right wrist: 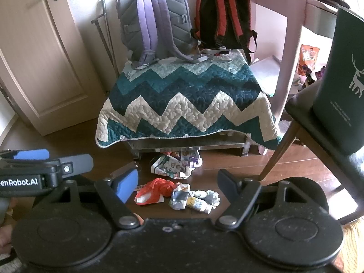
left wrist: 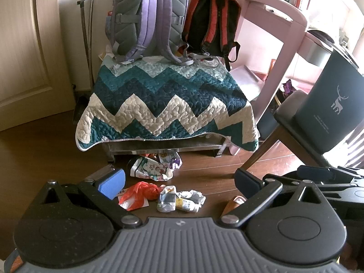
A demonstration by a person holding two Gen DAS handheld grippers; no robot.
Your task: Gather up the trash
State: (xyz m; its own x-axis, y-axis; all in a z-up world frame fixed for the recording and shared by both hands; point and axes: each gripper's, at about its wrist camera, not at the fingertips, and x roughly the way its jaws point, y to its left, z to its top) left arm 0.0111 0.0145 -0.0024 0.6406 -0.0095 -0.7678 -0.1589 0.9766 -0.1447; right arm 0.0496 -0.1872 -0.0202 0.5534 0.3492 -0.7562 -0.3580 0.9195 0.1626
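Observation:
Trash lies on the brown wooden floor in front of a low bench: a red plastic bag (left wrist: pixel 140 193) (right wrist: pixel 157 190), crumpled grey-white wrappers (left wrist: pixel 180 199) (right wrist: pixel 195 199), and a crumpled printed paper bag (left wrist: pixel 155 166) (right wrist: pixel 176 163) by the bench's edge. My left gripper (left wrist: pixel 179 184) is open and empty, held above the floor with the red bag and wrappers between its fingers in view. My right gripper (right wrist: pixel 178 185) is open and empty too, beside the left one, whose fingers (right wrist: pixel 31 154) show at the left edge of the right wrist view.
The bench carries a zigzag teal-and-white quilt (left wrist: pixel 168 100) (right wrist: pixel 186 100), a purple backpack (left wrist: pixel 147 18) and a red-black backpack (left wrist: pixel 213 22). A chair with a dark paper bag (left wrist: pixel 332 104) (right wrist: pixel 341 79) stands right. A door (left wrist: pixel 25 45) is left, a pink desk (left wrist: pixel 282 36) behind.

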